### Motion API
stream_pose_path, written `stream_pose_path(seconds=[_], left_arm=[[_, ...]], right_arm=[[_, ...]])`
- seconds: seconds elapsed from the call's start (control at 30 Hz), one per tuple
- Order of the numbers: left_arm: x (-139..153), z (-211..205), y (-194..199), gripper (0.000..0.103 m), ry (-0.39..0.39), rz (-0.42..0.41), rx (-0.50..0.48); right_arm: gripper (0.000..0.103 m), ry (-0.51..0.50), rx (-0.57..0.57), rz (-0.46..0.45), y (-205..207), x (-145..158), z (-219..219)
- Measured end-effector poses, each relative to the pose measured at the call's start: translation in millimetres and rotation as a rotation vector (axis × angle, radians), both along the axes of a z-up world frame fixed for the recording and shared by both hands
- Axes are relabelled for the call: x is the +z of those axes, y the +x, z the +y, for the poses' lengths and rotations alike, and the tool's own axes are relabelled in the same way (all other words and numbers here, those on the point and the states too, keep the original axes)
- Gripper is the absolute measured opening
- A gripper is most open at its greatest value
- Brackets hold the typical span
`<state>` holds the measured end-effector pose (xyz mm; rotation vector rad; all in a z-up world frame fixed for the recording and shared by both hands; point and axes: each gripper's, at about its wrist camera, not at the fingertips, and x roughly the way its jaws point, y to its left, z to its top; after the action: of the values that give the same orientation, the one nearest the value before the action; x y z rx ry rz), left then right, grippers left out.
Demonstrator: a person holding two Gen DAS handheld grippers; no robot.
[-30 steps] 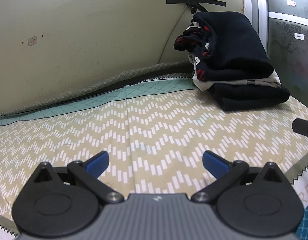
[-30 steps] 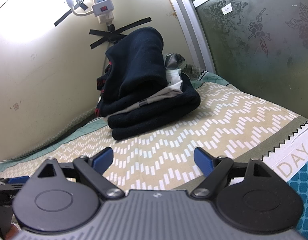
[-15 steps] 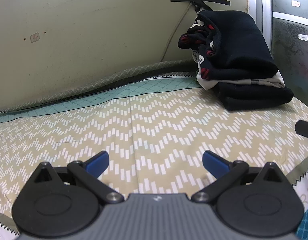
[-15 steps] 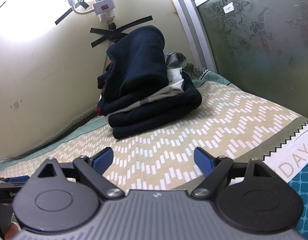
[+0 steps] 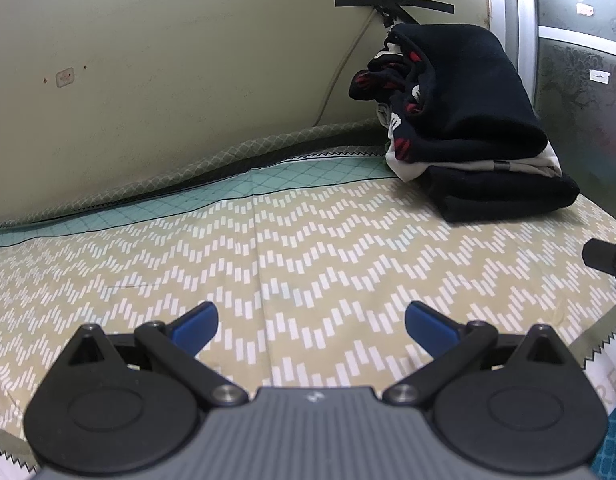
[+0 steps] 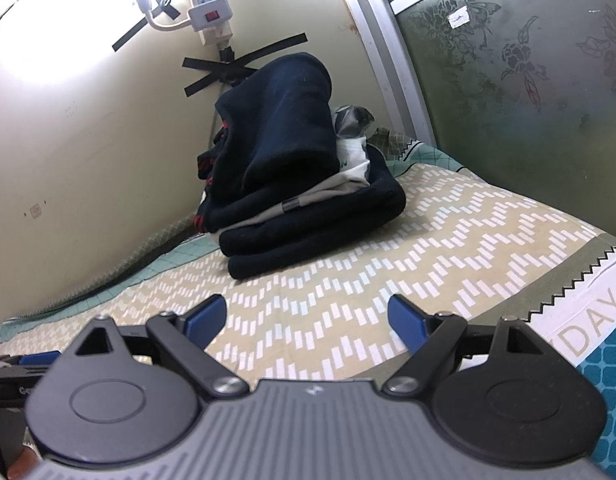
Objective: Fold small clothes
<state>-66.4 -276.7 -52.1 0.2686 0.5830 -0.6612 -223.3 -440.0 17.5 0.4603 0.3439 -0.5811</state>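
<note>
My left claw (image 5: 309, 322) is released, its 2 blue-tipped fingers (image 5: 194, 322) spread wide with nothing between them; it hangs low over the zigzag-patterned sheet (image 5: 268, 256), which fills the space ahead of it; I cannot tell whether the fingertips touch the fabric. Ahead and to the right of this claw sits the stack of folded clothes (image 5: 463, 120), well apart from the fingertips; a thick dark garment lies at the bottom, a pale one above it, and a bulky dark one with red and white markings on top. At the right edge of my left view a black part of the other tool (image 5: 605, 260) juts in above the sheet.

My right claw (image 6: 306, 318) is likewise released and empty, its blue fingers (image 6: 206, 320) wide apart over the same sheet (image 6: 387, 264); the stack (image 6: 292, 160) stands ahead and slightly left of it, nearer than it is to the left claw but not touching. Beyond the stack rises a cream wall (image 6: 88, 128) with black tape strips (image 6: 244, 64) crossed over a cable, and a white power strip (image 6: 210, 12) above them; to the right of the stack stands a patterned glass panel (image 6: 527, 72) in a metal frame. Right of this claw the sheet ends in a sawtooth border with printed letters (image 6: 591, 320).
</note>
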Motion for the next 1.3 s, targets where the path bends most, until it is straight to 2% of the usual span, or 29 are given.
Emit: stream_pose_path(seconds=[1.3], left_arm=[[-2.1, -1.7, 2.0, 0.103, 0.036, 0.002, 0.009]], right_arm=[[0.077, -0.002, 0.000, -0.012, -1.5, 1.1, 0.6]])
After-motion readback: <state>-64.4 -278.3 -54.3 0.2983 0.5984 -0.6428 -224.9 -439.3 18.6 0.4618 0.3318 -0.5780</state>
